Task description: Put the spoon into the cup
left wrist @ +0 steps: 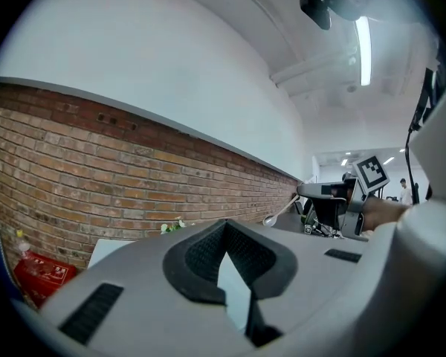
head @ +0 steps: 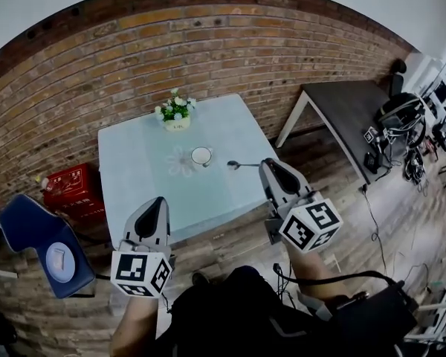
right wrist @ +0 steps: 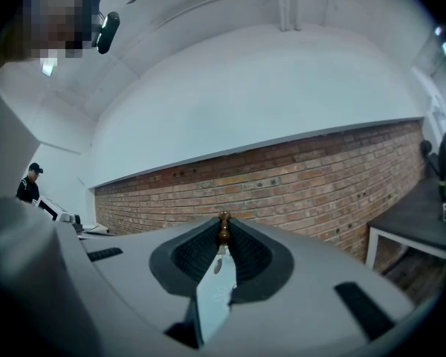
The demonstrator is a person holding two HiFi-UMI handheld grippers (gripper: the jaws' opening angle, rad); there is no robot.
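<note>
A white cup [head: 201, 155] stands near the middle of the pale blue table [head: 134, 169]. My right gripper [head: 267, 163] hovers over the table's right edge and is shut on the handle of a metal spoon [head: 241, 165]. The spoon's bowl points left toward the cup, a short gap away. In the right gripper view the brown handle end [right wrist: 224, 227] sits pinched between the jaws. The left gripper view shows the spoon [left wrist: 271, 218] sticking out level from the right gripper. My left gripper [head: 157, 201] is at the table's near edge, level, jaws together and empty.
A small pot of white flowers [head: 176, 114] stands at the table's far edge by the brick wall [head: 208, 43]. A red box [head: 70, 188] and a blue chair [head: 37, 244] are on the floor at left. A dark table [head: 349, 110] stands at right.
</note>
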